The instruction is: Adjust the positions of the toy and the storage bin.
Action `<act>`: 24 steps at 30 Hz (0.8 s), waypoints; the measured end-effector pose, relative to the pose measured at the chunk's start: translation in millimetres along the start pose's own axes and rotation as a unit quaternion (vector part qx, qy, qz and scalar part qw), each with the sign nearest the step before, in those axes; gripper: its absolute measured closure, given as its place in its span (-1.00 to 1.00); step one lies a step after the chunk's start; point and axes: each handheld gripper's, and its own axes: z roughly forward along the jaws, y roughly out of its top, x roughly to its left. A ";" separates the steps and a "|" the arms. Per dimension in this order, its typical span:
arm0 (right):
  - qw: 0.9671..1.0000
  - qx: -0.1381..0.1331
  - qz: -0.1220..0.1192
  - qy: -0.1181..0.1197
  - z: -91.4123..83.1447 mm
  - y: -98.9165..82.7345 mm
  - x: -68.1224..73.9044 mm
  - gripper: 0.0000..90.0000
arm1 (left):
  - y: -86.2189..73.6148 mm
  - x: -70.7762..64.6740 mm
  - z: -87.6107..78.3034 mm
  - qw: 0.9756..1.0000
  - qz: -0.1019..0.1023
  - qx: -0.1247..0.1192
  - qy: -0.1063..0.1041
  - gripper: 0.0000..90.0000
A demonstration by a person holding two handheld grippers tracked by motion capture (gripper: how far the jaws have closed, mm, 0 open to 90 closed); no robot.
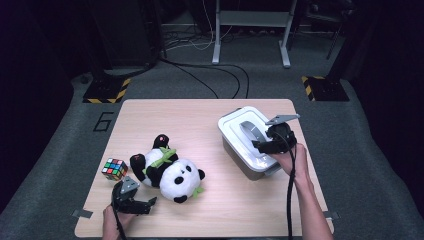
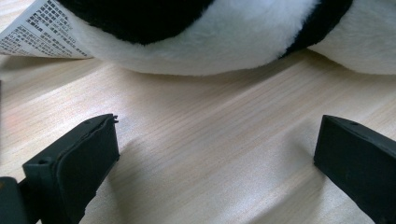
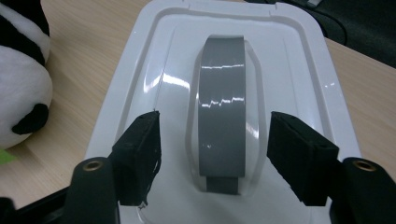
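A white lidded box [image 1: 239,126] stands at the right of the wooden table [image 1: 215,215]. Its lid [image 3: 289,60] carries a grey arched handle [image 3: 222,93]. My right gripper [image 1: 261,145] hovers over the near end of the lid, and its jaws [image 3: 215,119] straddle the handle with a gap on each side, open. A plush panda [image 1: 170,170] lies on its back at centre-left. My left gripper [image 1: 149,204] rests low on the table just in front of the panda [image 2: 210,42], open with bare wood between its jaws [image 2: 215,140].
A colour cube [image 1: 114,169] sits left of the panda near the table's left edge. The panda's white label [image 2: 42,32] lies on the wood. Cables and metal stand legs [image 1: 250,30] are on the floor beyond the table.
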 end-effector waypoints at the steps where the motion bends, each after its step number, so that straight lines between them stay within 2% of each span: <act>1: 1.000 0.000 0.000 0.000 0.0 0.0 0.0 -0.19 | 0.0 0.0 0.0 1.000 0.000 0.000 0.000 -1.00; 2: 1.000 0.001 -0.004 -0.003 4.2 3.5 0.2 -0.07 | 0.0 0.0 0.0 1.000 0.000 0.000 0.000 -1.00; 3: 1.000 0.001 -0.004 -0.003 4.2 3.5 0.2 -0.07 | 0.0 0.0 0.0 1.000 0.000 0.000 0.000 -1.00; 6: 1.000 0.008 -0.010 -0.009 14.0 10.1 0.2 0.17 | 0.0 0.0 0.0 1.000 0.000 0.000 0.000 -1.00; 8: 1.000 0.009 -0.016 -0.015 18.5 12.6 0.5 0.38 | 0.0 -0.1 0.0 1.000 -0.001 0.000 0.000 -1.00; 10: 1.000 0.009 -0.017 -0.016 20.2 13.4 1.3 0.44 | 0.0 0.0 0.0 1.000 0.000 0.000 0.000 -1.00; 13: 1.000 0.004 -0.016 -0.020 23.8 15.4 1.3 0.48 | 0.0 0.0 0.0 1.000 0.000 0.000 0.000 -1.00; 15: 1.000 -0.001 -0.009 -0.012 25.6 15.5 0.3 0.49 | 0.0 0.0 0.0 1.000 -0.001 0.000 0.000 -1.00; 16: 1.000 -0.002 0.004 -0.007 26.5 15.9 0.4 0.49 | 0.0 0.0 0.0 1.000 -0.001 0.000 0.000 -1.00; 21: 1.000 -0.003 0.011 0.005 30.6 19.5 2.8 0.50 | 0.0 0.0 0.0 1.000 0.000 0.000 0.000 -1.00; 24: 1.000 -0.007 0.007 0.011 33.9 22.1 6.4 0.50 | 0.0 0.0 0.0 1.000 0.000 0.000 0.000 -1.00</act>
